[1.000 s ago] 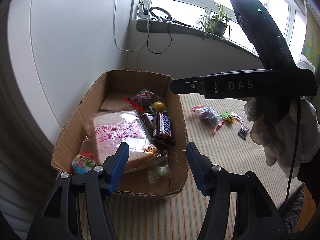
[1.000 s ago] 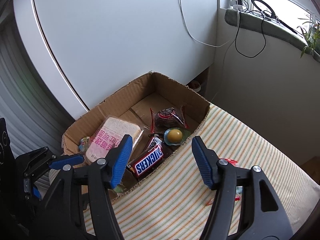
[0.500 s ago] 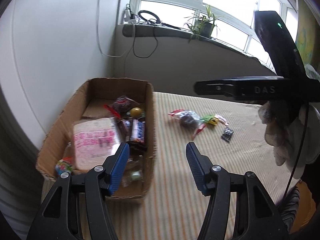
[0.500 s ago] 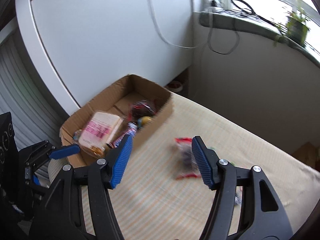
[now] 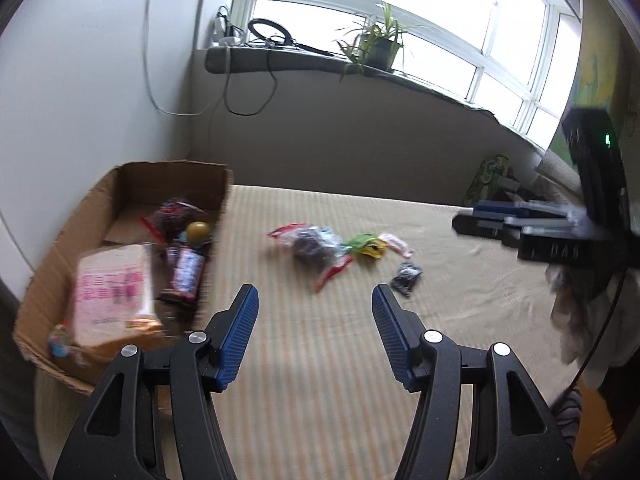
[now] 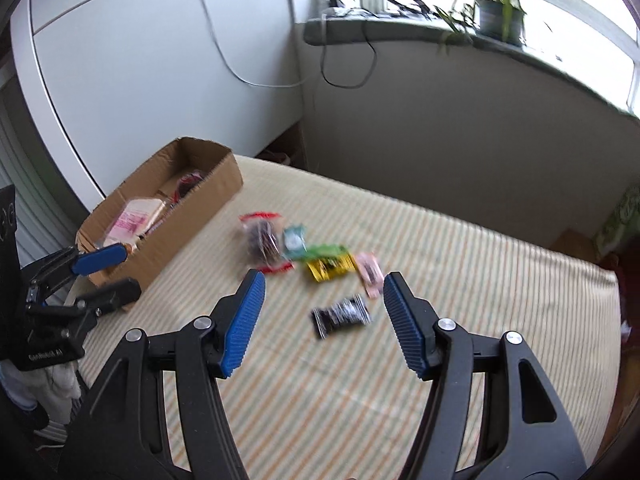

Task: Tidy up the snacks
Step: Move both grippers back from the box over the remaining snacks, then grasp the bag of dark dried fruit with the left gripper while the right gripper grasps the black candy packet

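Note:
A cardboard box (image 5: 132, 184) (image 6: 188, 216) at the left of a striped surface holds a bread bag (image 5: 114, 288), a chocolate bar (image 5: 184, 274) and other snacks. Loose snacks lie in a cluster on the cloth: a dark bag with red ends (image 6: 262, 240) (image 5: 314, 246), green and yellow packets (image 6: 330, 264), a pink packet (image 6: 370, 272) and a black packet (image 6: 342, 314) (image 5: 406, 276). My left gripper (image 5: 314, 340) is open and empty, between box and cluster. My right gripper (image 6: 322, 320) is open and empty, above the black packet.
A white cabinet (image 6: 160, 72) stands behind the box. A window sill (image 5: 320, 64) with a potted plant (image 5: 376, 46) and cables runs along the back. The striped cloth (image 6: 460, 280) stretches to the right of the snacks. A gloved hand (image 5: 572, 312) holds the right gripper.
Both grippers have swung right, away from over the box toward the loose snacks on the cloth. The right one moved further. Their jaws kept the same width.

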